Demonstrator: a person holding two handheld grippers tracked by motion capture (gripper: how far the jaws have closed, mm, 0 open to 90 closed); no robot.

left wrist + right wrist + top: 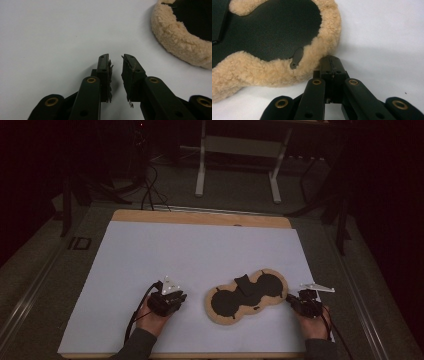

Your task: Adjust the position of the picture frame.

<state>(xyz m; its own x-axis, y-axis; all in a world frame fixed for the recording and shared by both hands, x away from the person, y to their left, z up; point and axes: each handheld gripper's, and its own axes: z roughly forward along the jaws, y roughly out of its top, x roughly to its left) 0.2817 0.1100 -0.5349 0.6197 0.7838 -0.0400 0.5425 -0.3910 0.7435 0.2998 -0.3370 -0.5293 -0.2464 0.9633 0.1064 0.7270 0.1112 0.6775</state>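
I have the right tongs [331,65] closed on the fleece rim of the tan sheepskin pad [247,296] lying black side up near the front of the white worktop [150,255], pinning that end, while my left tongs [116,65] wait narrowly parted beside it.

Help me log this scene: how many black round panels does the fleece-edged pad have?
2: one in the left lobe near the left gripper, one in the right lobe near the right gripper. A black flap partly covers the middle.
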